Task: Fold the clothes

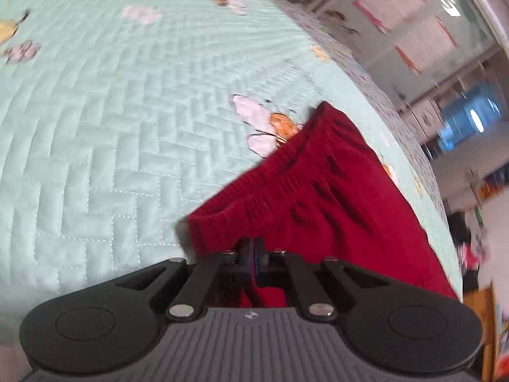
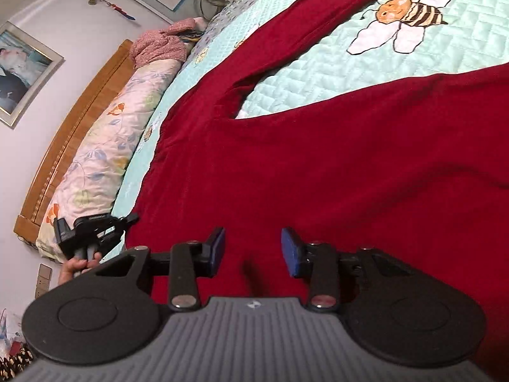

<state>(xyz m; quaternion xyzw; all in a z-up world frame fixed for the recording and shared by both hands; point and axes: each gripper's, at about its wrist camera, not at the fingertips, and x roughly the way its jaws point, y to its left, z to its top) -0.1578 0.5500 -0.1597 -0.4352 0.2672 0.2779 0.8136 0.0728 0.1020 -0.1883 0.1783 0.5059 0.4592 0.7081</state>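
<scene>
Dark red trousers [image 2: 318, 165] lie spread on the quilt, legs apart, elastic waistband [image 1: 280, 172] lifted

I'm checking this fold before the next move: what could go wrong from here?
Only the left gripper is shut on the red trousers, at the waistband; pulling may drag them lopsided. The right gripper is open above the cloth and may pinch too many layers. The trousers lie near the quilt edge and might slide off.
</scene>
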